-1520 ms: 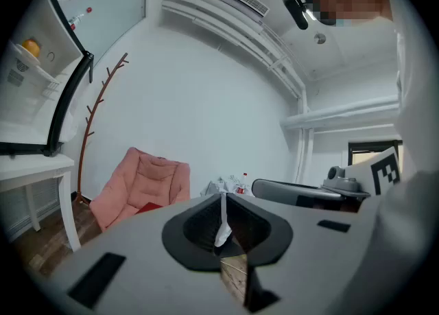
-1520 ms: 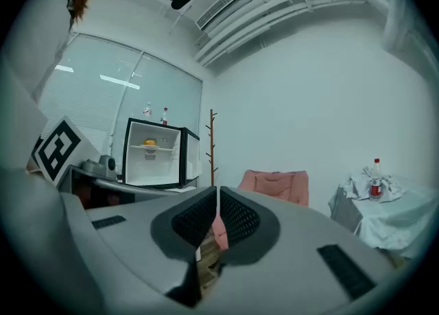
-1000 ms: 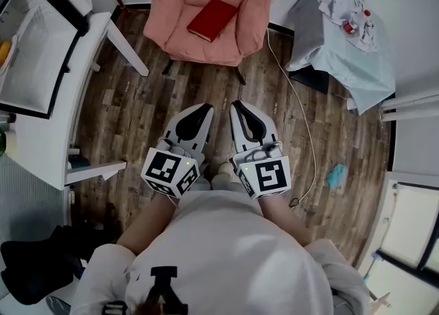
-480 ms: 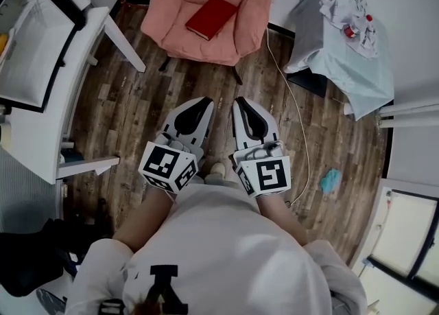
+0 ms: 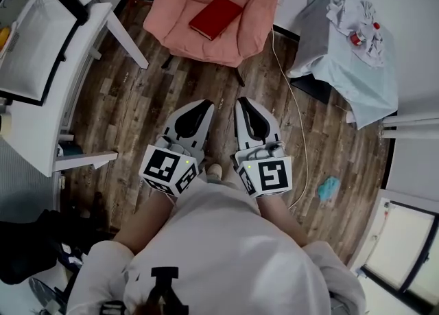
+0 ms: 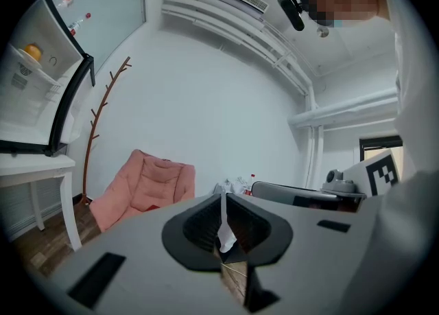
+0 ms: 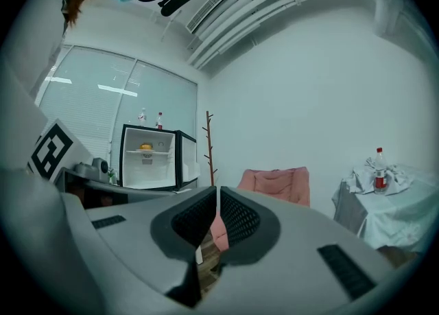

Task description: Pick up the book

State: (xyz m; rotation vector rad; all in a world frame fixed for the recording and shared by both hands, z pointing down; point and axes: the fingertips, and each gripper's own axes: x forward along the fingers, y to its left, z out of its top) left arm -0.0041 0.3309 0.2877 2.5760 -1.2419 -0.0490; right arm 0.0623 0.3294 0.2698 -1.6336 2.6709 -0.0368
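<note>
Chair (image 5: 180, 22) nearer, book (image 5: 215, 18) mid-seat, floor (image 5: 206, 82) between

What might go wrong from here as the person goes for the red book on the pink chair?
1. The white cable on the floor may catch a foot.
2. The left gripper and right gripper are shut; unopened, they would only push the book.
3. The book lies flat on the soft chair, so a jaw may struggle to get under it.
</note>
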